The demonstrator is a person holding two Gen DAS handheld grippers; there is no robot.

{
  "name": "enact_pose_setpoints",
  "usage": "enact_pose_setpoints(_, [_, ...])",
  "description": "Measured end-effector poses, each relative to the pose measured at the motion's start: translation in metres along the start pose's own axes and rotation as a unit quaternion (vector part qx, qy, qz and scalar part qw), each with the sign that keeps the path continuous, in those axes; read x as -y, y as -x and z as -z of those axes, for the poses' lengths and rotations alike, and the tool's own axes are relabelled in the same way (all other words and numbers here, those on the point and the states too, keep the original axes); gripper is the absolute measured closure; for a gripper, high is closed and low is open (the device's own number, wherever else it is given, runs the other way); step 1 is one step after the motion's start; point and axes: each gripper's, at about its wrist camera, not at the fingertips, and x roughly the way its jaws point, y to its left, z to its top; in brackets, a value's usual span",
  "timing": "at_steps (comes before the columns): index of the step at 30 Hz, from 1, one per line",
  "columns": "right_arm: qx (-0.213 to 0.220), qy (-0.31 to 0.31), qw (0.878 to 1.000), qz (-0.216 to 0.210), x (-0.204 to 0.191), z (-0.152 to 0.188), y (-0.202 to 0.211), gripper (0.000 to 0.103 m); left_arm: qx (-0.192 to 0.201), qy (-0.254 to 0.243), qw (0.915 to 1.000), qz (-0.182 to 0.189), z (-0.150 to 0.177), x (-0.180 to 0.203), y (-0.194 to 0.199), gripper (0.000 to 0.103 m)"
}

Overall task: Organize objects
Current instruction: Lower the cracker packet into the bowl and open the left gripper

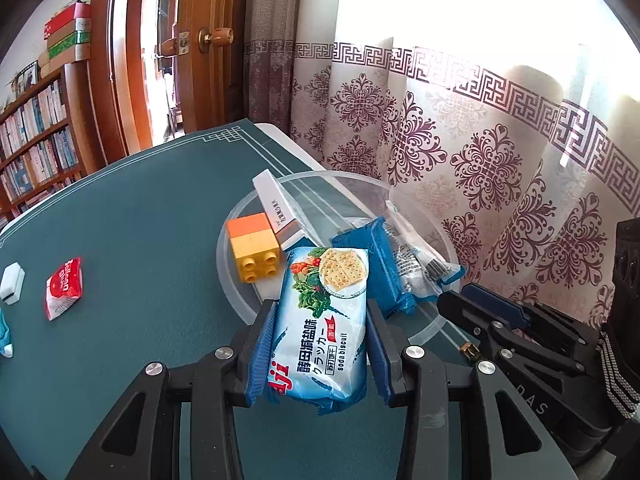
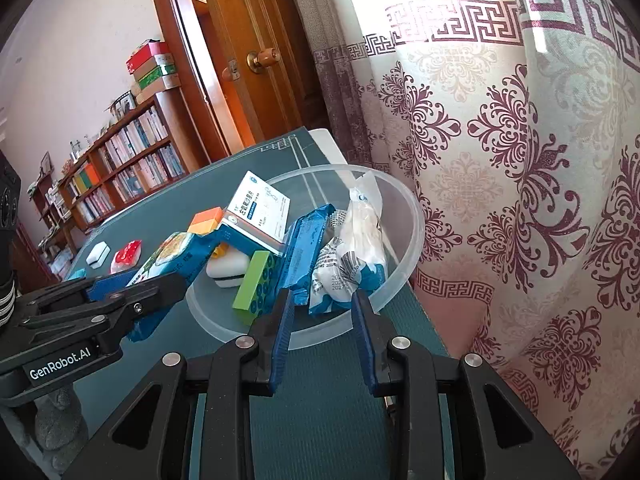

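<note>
My left gripper [image 1: 320, 312] is shut on a light-blue soda biscuit packet [image 1: 320, 332] and holds it over the near rim of a clear plastic bowl [image 1: 420, 208]. The bowl holds an orange-yellow block [image 1: 254, 250], a white box [image 1: 278, 210] and blue snack packets [image 1: 374, 264]. In the right wrist view my right gripper [image 2: 322, 300] is open and empty at the bowl's [image 2: 408, 240] near rim, with the left gripper [image 2: 120, 304] and its packet [image 2: 168, 256] to its left. A green block [image 2: 256, 288] and a white eraser [image 2: 226, 268] also lie in the bowl.
On the teal table mat [image 1: 140, 208] to the left lie a red sachet [image 1: 64, 288] and a small white object [image 1: 12, 282]. A patterned curtain [image 1: 480, 152] hangs close behind the bowl. A bookshelf [image 1: 36, 148] and a wooden door stand beyond the table.
</note>
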Motion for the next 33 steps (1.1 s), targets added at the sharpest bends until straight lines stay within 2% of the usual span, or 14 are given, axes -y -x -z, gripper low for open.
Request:
enact_pose_setpoints(12, [0.004, -0.017, 1.0, 0.001, 0.013, -0.003, 0.002, 0.072, 0.003, -0.011, 0.9997, 0.02, -0.03, 0.023, -0.038, 0.057])
enact_pose_setpoints(14, [0.004, -0.018, 1.0, 0.001, 0.013, -0.003, 0.002, 0.072, 0.001, -0.005, 0.9997, 0.024, -0.03, 0.021, -0.041, 0.05])
enact_pose_setpoints(16, [0.004, -0.019, 1.0, 0.001, 0.013, -0.003, 0.002, 0.072, 0.01, 0.001, 0.9997, 0.022, -0.028, 0.017, -0.039, 0.037])
enact_pose_setpoints(17, [0.004, -0.02, 1.0, 0.001, 0.013, -0.003, 0.002, 0.072, 0.014, 0.003, 0.9997, 0.021, -0.028, 0.015, -0.037, 0.035])
enact_pose_setpoints(23, [0.003, -0.02, 1.0, 0.002, 0.012, -0.002, 0.001, 0.072, 0.023, 0.02, 0.9993, 0.022, -0.026, 0.002, -0.026, 0.033])
enact_pose_setpoints(28, [0.006, -0.019, 1.0, 0.0, 0.007, -0.002, 0.003, 0.072, 0.032, 0.025, 0.9992, 0.001, -0.021, -0.008, -0.017, 0.02])
enact_pose_setpoints(32, [0.006, -0.019, 1.0, -0.003, 0.005, -0.002, 0.005, 0.07, 0.034, 0.035, 0.9987, -0.014, -0.016, -0.018, -0.011, 0.015])
enact_pose_setpoints(33, [0.007, -0.02, 1.0, -0.004, 0.004, -0.002, 0.005, 0.066, 0.034, 0.037, 0.9985, -0.018, -0.014, -0.021, -0.01, 0.013])
